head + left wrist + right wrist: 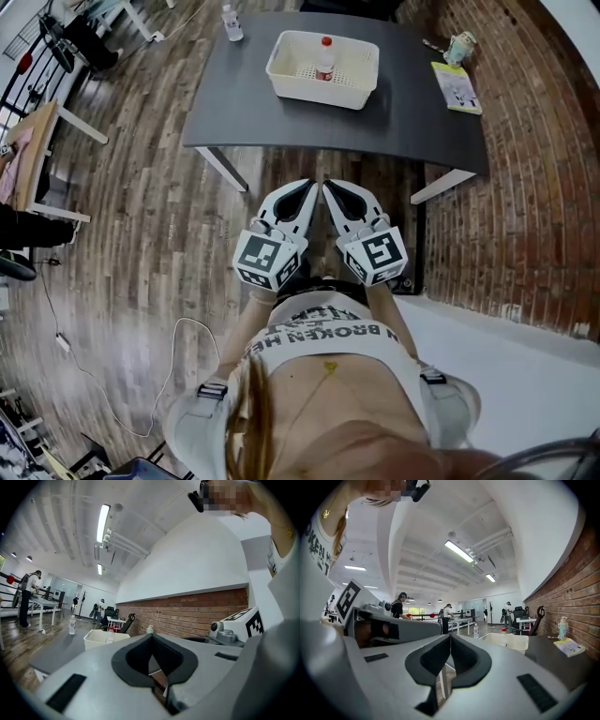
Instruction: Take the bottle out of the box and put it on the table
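Left gripper (pixel 307 189) and right gripper (pixel 331 189): both closed, jaw tips together, nothing between them. Both are held level and side by side, close to the person's torso and well short of the tabletop (pixel 244 108), which reads as a carrying posture for the approach. The red-capped bottle (pixel 325 58) stands inside the white box (pixel 314 94) near the tabletop's middle. It appears upright, though distance blurs it. Extraction has not begun, and the jaws must open before any grasp.
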Demonstrator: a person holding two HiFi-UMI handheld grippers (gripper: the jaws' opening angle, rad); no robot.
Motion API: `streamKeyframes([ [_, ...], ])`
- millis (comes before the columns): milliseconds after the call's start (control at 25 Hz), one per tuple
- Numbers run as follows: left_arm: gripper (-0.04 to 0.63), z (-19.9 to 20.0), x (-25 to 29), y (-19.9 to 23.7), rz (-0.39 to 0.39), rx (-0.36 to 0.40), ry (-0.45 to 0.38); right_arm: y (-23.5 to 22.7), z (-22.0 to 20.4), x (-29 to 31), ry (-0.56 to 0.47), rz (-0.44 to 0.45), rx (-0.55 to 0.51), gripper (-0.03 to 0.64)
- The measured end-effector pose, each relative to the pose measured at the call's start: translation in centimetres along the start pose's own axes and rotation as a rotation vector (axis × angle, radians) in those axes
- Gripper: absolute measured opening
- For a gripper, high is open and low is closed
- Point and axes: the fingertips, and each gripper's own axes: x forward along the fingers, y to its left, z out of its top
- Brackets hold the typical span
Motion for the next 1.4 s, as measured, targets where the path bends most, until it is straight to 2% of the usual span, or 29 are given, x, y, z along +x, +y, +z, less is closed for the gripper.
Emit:
streamKeyframes([
  [240,0.003,1.3,3.5,3.9,-0.071,0.008,0.005,-2.7,0.5,4.9,-0.013,-0.044,0.01,0.009],
  [440,0.003,1.7,4.6,7.3,-0.093,0.011,0.022,-3.5,0.7,8.8,-0.016,-0.057,0.02,0.009],
  [840,0.003,2.3,4.9,12.9,-0.097,0.001,0.027,-3.7,0.2,13.8,0.005,-0.082,0.02,0.009],
  [1160,0.003,1.8,5.0,15.0,-0.11,-0.021,0.048,-4.8,-0.8,14.8,0.033,-0.143,0.044,0.009],
  [1400,0.003,1.5,6.5,16.0,-0.093,-0.059,0.052,-6.3,-1.8,15.8,0.066,-0.144,0.065,0.009],
])
